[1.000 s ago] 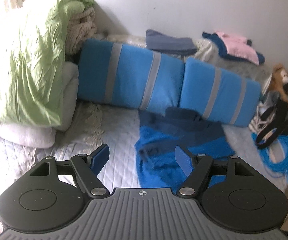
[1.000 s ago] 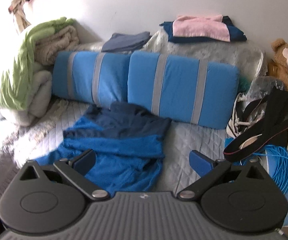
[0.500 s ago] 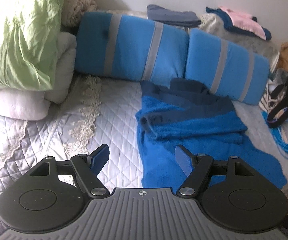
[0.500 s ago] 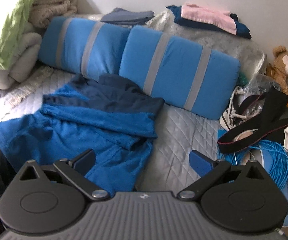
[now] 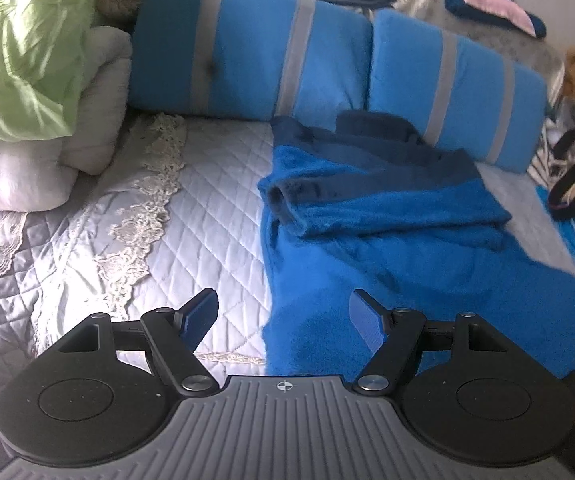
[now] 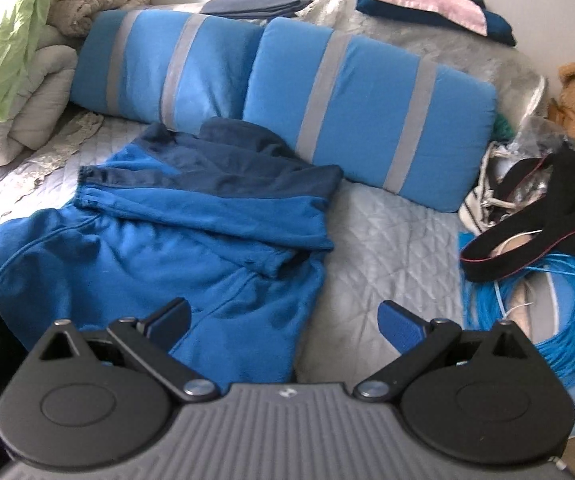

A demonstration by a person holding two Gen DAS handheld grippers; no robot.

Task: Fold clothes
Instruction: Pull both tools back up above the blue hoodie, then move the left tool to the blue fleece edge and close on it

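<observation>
Left wrist view: the blue jacket (image 5: 387, 240) lies rumpled on the quilted bed (image 5: 191, 216). Left gripper (image 5: 283, 316) and right gripper (image 6: 283, 320) hover wide open, empty. I'd pinch both near hem corners evenly first.

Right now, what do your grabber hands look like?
Both look alike. The left gripper and right gripper each have two blue fingertips on black hinged links with silver pins, round black discs at the sides, and a ribbed grey base bearing a small crosshair mark.

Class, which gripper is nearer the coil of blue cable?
Right. The right gripper hangs beside the blue cable; the left gripper sits over the blue garment's far edge.
</observation>
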